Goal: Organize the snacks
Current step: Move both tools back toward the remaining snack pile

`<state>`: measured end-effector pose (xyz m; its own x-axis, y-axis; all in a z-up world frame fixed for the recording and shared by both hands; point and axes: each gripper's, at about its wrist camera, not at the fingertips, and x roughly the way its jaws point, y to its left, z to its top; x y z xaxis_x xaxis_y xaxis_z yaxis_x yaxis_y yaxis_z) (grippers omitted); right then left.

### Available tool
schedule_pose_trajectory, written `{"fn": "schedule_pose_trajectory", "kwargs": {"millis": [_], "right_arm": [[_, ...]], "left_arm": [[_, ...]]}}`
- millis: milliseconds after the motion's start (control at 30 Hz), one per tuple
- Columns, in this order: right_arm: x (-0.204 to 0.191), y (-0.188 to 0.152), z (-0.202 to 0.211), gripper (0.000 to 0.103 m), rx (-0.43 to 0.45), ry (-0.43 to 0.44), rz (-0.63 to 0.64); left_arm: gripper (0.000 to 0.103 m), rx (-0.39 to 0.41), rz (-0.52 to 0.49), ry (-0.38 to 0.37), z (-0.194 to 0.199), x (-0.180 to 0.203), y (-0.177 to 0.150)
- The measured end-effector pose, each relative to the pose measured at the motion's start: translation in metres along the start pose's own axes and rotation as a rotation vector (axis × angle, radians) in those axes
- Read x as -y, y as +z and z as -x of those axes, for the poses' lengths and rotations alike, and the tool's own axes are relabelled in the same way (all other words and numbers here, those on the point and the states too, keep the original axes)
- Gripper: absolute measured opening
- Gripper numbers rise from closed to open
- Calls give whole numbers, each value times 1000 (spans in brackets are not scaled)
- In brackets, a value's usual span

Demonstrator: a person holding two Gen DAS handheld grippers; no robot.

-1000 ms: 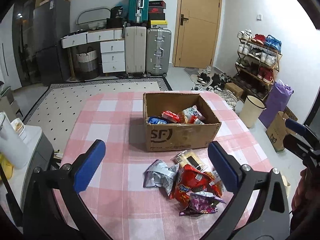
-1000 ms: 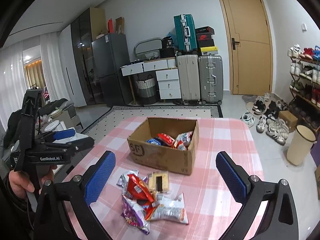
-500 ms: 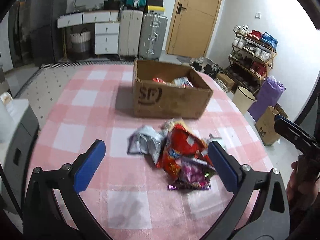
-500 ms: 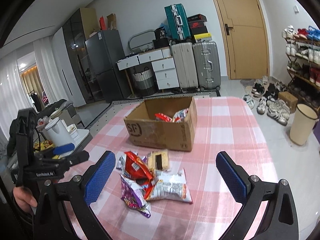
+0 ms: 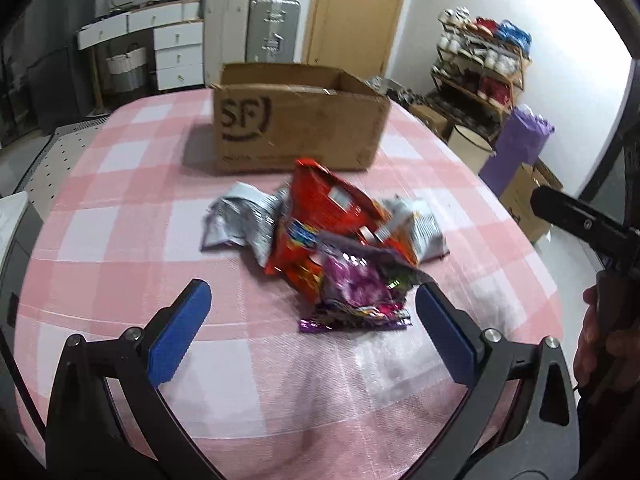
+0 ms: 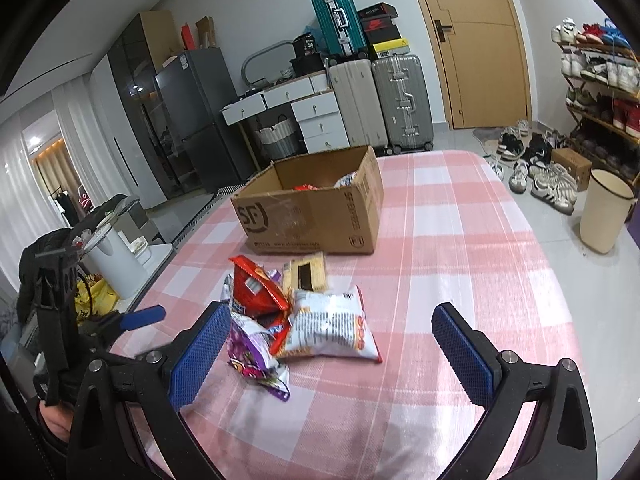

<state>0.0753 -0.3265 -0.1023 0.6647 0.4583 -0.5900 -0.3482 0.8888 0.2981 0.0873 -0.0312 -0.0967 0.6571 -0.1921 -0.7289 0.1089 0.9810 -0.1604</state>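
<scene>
On the pink checked tablecloth [image 5: 120, 240] ahead of my left wrist camera lies a loose heap of snack packets, just beyond the fingertips. My left gripper [image 5: 312, 320] is spread wide with nothing between its blue pads [image 5: 178, 332], low over the cloth. The purple packet [image 5: 352, 292] is nearest, touching the red packet [image 5: 320, 216] behind it; a silver-grey packet [image 5: 240, 224] sits to the left, a white one with orange print [image 5: 424, 232] to the right. Farther off stands the cardboard box [image 5: 300, 128], clear of the heap. At the right edge I see part of my right gripper's body, held in my hand [image 5: 600, 344].

From the right wrist camera, my right gripper [image 6: 332, 344] is also spread and holds nothing; its left pad [image 6: 196, 356] is just beside the purple packet [image 6: 252, 356]. The white packet [image 6: 332, 328] lies between the fingers, the red packet [image 6: 256, 288] and a beige biscuit pack [image 6: 306, 272] beyond. The box [image 6: 316, 216] holds some packets. My left gripper [image 6: 140, 316] shows at the far left.
</scene>
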Motion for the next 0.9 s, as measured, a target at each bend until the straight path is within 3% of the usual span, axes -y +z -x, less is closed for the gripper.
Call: {"fn": "schedule_pose_trajectory", "kwargs": {"millis": [467, 767, 900], "right_arm": [[26, -19, -14, 102, -30, 1, -61], [39, -26, -21, 102, -44, 5, -88], [42, -30, -22, 102, -51, 10, -102]], "left_arm": [[101, -92, -68, -14, -62, 33, -2], [101, -103, -78, -17, -78, 40, 0], [91, -103, -70, -20, -81, 38, 1]]}}
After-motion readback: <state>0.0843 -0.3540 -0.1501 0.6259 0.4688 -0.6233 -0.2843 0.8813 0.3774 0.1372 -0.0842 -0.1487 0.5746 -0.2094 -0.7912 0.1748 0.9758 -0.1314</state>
